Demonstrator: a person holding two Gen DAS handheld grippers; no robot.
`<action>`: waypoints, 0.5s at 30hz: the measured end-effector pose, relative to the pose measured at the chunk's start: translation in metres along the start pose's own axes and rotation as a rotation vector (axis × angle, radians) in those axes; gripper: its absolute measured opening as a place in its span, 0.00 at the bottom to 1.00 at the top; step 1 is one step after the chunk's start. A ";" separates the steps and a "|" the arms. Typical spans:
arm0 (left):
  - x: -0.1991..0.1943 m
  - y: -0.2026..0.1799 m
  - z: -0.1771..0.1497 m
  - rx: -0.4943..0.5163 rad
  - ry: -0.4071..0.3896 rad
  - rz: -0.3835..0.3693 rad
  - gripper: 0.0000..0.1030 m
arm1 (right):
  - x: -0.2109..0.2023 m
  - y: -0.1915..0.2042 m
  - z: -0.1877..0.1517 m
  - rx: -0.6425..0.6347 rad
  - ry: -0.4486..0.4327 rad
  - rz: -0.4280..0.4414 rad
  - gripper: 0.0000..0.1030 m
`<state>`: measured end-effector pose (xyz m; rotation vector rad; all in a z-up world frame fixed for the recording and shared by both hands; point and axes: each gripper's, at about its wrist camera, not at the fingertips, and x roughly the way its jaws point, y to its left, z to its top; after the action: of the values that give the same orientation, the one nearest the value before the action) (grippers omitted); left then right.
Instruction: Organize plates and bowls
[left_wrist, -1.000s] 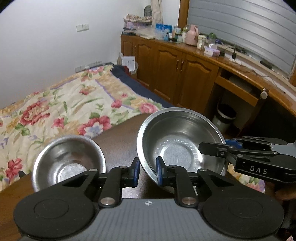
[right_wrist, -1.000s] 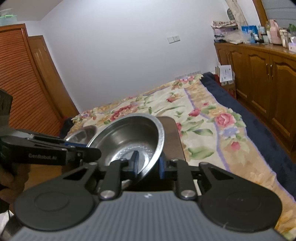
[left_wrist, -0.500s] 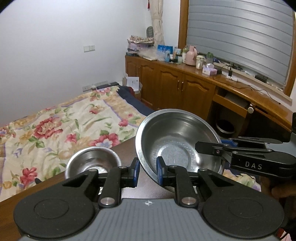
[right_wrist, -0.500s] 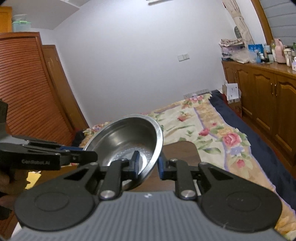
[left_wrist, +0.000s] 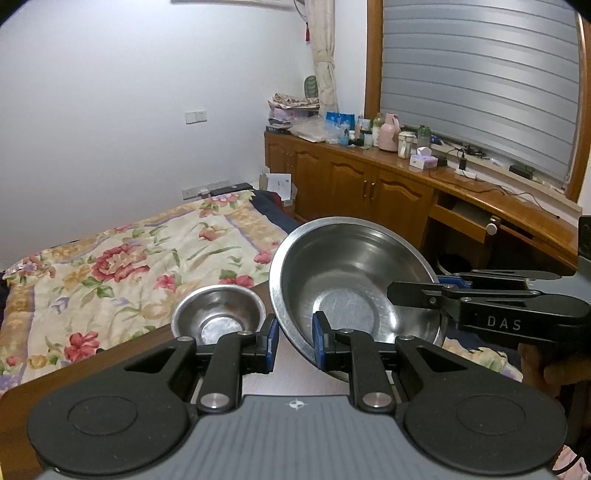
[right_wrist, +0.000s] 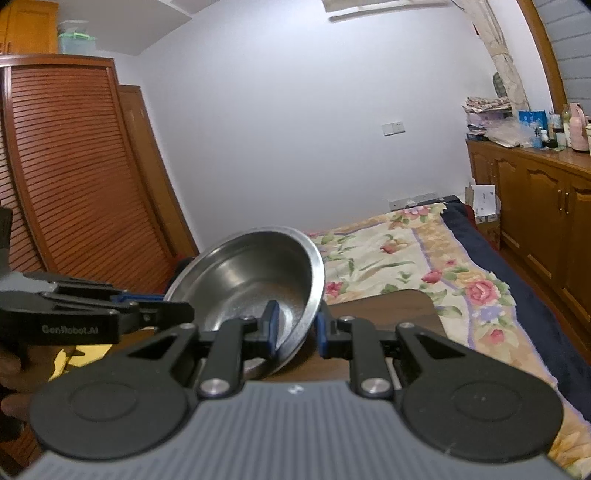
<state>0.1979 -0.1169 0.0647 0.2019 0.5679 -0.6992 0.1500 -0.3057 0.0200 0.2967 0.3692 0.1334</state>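
The rim of the large steel bowl (left_wrist: 354, 284) is clamped by the left tool (left_wrist: 293, 341) on one side and by the right tool (right_wrist: 295, 326) on the opposite side. The bowl is held tilted above the dark tabletop (left_wrist: 288, 373). A smaller steel bowl (left_wrist: 218, 314) is seen resting beside it, near the floral bed (left_wrist: 122, 266).

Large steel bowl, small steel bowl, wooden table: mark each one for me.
large steel bowl (left_wrist: 351, 280): left wrist view, inner wall above its flat bottom.
small steel bowl (left_wrist: 218, 314): left wrist view, inner wall, left of the large one.
wooden table (right_wrist: 399, 306): right wrist view, bare dark top near its far corner.
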 end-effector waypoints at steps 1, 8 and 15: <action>-0.003 0.000 -0.003 -0.001 0.000 0.002 0.21 | -0.002 0.002 -0.001 -0.003 0.001 0.003 0.22; -0.020 -0.002 -0.025 -0.024 0.005 0.013 0.21 | -0.008 0.014 -0.015 -0.014 0.028 0.022 0.22; -0.032 -0.004 -0.048 -0.064 -0.001 0.007 0.21 | -0.015 0.025 -0.032 -0.019 0.063 0.036 0.22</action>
<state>0.1547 -0.0854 0.0427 0.1437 0.5880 -0.6731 0.1221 -0.2768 0.0041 0.2806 0.4247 0.1822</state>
